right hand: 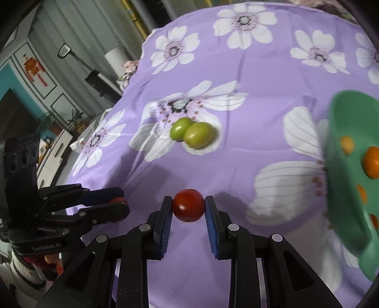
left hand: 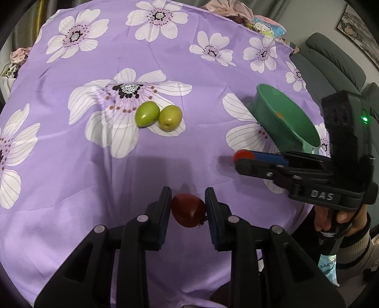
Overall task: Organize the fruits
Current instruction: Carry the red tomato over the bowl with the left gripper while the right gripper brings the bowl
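Note:
My left gripper [left hand: 188, 209] is shut on a dark red tomato [left hand: 187, 209], held just above the purple flowered cloth [left hand: 94, 165]. My right gripper [right hand: 188, 206] is shut on a brighter red tomato [right hand: 188, 205]; in the left wrist view that gripper [left hand: 244, 157] sits at the right, in front of a green bowl [left hand: 287, 120]. The bowl [right hand: 343, 180] holds an orange fruit [right hand: 372, 162]. Two green fruits [left hand: 158, 114] lie touching on a white flower in the middle of the cloth; they also show in the right wrist view [right hand: 193, 133]. The left gripper [right hand: 116, 206] shows at the left there.
A grey sofa [left hand: 331, 64] stands beyond the table's right edge. Crumpled clothes [left hand: 227, 9] and a cartoon-print pouch [left hand: 267, 26] lie at the far edge. A cabinet and plants [right hand: 47, 99] stand off the table's left side.

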Motion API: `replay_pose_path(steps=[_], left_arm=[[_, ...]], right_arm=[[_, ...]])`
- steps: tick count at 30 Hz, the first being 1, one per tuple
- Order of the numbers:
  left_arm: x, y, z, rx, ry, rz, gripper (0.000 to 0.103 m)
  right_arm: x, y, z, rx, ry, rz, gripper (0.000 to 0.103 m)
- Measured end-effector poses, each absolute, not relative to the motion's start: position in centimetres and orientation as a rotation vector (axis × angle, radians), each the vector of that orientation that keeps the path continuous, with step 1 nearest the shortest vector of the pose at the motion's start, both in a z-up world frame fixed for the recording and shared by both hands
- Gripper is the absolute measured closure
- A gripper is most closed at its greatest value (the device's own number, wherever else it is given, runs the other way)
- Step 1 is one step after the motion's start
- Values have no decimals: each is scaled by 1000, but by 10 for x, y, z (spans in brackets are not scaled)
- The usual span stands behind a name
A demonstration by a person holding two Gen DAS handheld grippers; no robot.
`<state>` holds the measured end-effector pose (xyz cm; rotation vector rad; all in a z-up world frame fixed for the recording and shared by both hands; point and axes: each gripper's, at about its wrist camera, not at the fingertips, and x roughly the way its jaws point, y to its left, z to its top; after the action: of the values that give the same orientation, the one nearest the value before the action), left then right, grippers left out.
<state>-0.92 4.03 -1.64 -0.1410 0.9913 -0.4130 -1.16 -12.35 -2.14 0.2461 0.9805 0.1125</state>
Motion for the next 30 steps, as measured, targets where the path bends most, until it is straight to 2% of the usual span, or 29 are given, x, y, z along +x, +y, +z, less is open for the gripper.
replay_pose_path(steps=[30], left_arm=[[15,-23,9,-83,952,-477,75]], right_arm=[[-59,-179,17,298,792,-10,74]])
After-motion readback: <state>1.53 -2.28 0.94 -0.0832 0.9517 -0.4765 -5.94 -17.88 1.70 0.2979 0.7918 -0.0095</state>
